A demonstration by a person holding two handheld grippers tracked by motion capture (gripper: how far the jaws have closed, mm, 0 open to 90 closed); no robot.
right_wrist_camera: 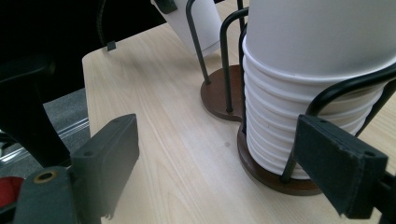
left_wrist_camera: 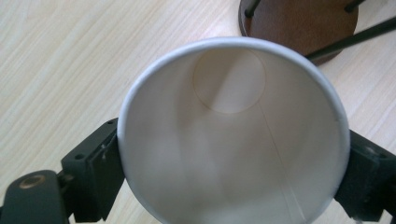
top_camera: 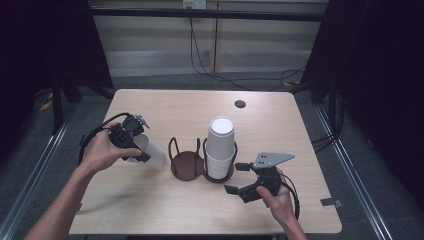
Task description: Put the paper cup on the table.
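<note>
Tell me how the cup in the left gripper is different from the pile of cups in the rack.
The single cup lies tilted on its side, clamped at the rim by the left gripper; the stack of cups stands upside down in the rack. The single cup is one cup, short; the stack is many nested cups, taller. The single cup is held; the stack is untouched. Both are plain white paper.
</note>
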